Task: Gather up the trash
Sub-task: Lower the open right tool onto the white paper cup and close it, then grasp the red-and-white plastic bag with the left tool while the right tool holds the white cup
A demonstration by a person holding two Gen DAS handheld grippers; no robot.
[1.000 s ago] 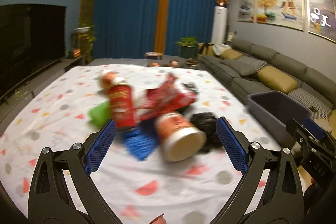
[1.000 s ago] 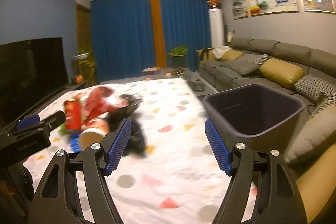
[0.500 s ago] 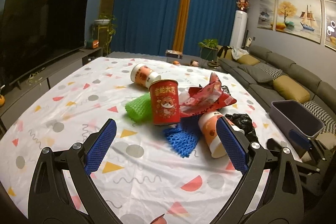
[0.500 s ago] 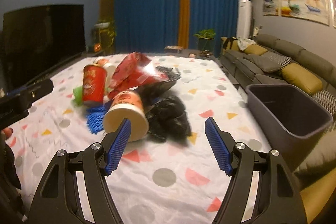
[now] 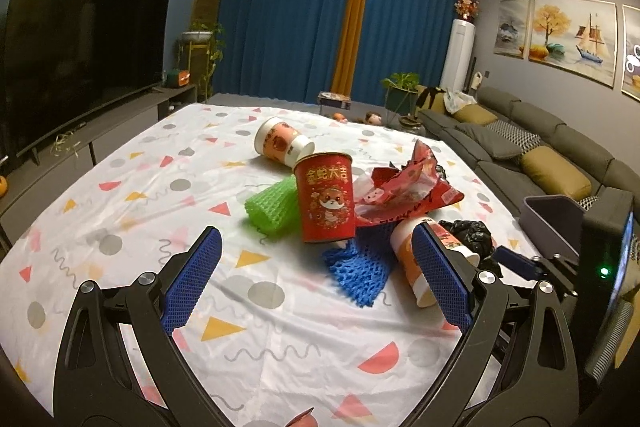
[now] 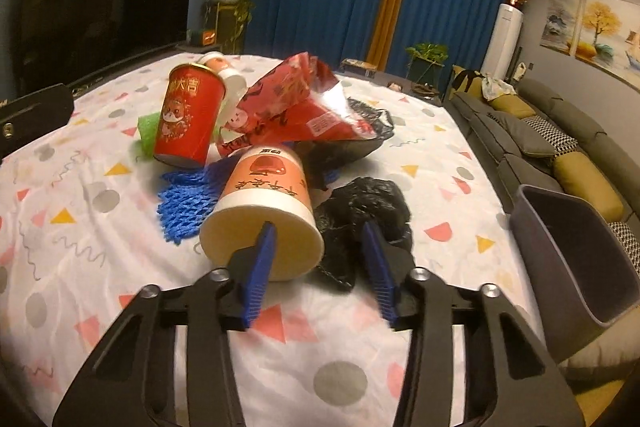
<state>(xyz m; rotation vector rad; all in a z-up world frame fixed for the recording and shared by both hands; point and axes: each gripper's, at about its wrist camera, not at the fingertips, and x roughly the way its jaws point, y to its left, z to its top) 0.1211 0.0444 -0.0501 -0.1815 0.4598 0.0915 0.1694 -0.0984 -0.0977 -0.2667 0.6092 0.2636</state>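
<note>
- Step in hand: your right claw (image 6: 318,259) is closing at the mouth of the fallen orange cup (image 6: 264,203), low centre of the right view. One pad sits in front of the open mouth, the other beside the black bag (image 6: 370,203). The pads do not look pressed on the rim yet.
- Seat the cup wall squarely between the pads before the claw comes together. Paper will likely crush, so clamp only enough to lift it.
- Keep the outer pad off the black bag, which lies touching the cup on its right side, or you may drag both.
- Lift straight off the counter (image 6: 120,219). The cup rests on the blue net (image 6: 184,203), which could snag and follow.
- Carry to the grey bin (image 6: 576,259), lower right of the right view, just beside the counter edge.
- Your left claw (image 5: 316,279) stands wide apart and empty, bottom centre of the left view. Hold it clear of the pile.
- Count of trash, all in one heap at mid-counter:
- Cups: three. One red cup (image 5: 326,197) upright, the orange cup on its side, and a second pale cup (image 5: 282,143) on its side behind.
- Foam nets: two. One blue, one green net (image 5: 272,207).
- Red wrapper (image 5: 408,193): one.
- Black bags: at least one; the dark film behind the wrapper may be a second, and you cannot tell.
- Bins: one.
</note>
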